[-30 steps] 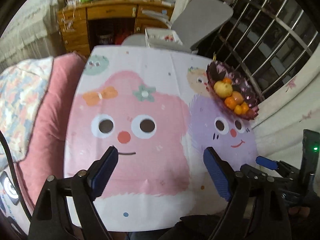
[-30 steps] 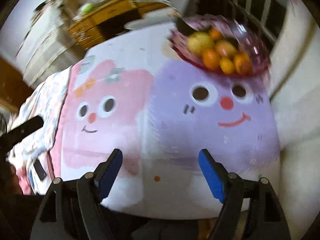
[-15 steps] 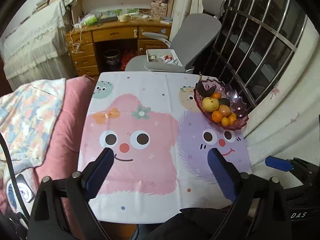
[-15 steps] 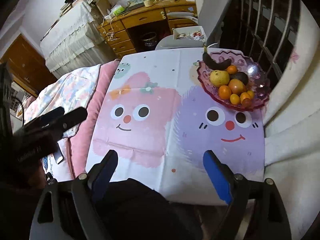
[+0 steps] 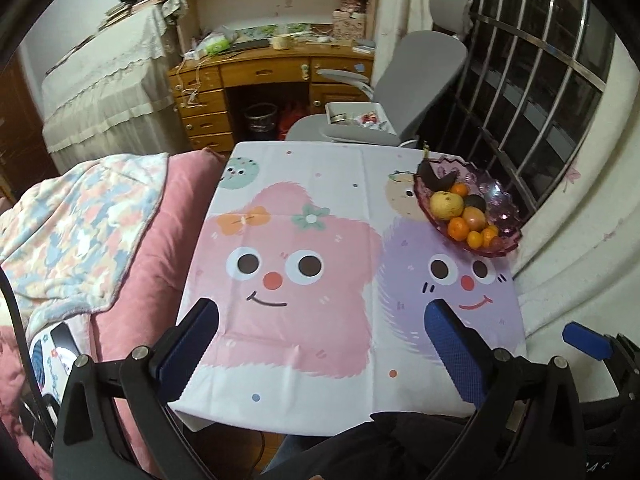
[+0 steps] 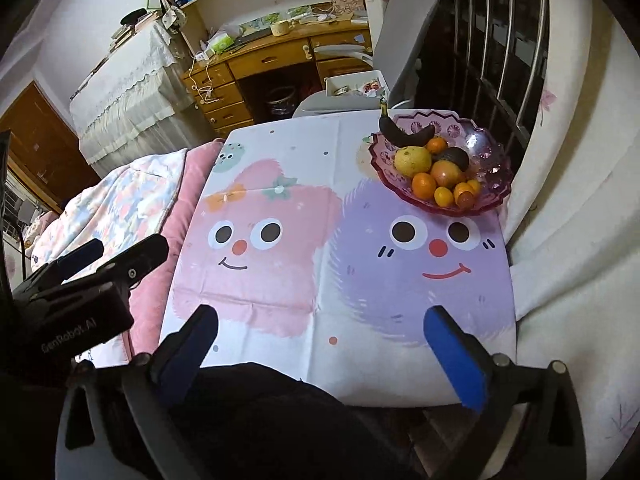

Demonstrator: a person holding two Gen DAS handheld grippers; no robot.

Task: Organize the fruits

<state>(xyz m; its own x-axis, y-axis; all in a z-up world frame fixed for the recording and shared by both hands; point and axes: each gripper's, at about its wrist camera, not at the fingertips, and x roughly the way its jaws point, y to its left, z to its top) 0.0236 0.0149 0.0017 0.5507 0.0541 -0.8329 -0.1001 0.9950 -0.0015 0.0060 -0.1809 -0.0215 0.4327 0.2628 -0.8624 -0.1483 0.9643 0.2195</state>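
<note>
Both the left gripper [image 5: 320, 344] and right gripper [image 6: 320, 344] were spreading wider, empty, well short of the fruit bowl [image 6: 492, 184]

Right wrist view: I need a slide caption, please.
Empty right tongs opening above a cartoon tablecloth; fruit sits piled in the pink glass bowl at the far right corner.

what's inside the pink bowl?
The pink glass bowl holds a dark banana, yellow pear, dark avocado, and several oranges. Anything beneath the pile is covered.
</note>
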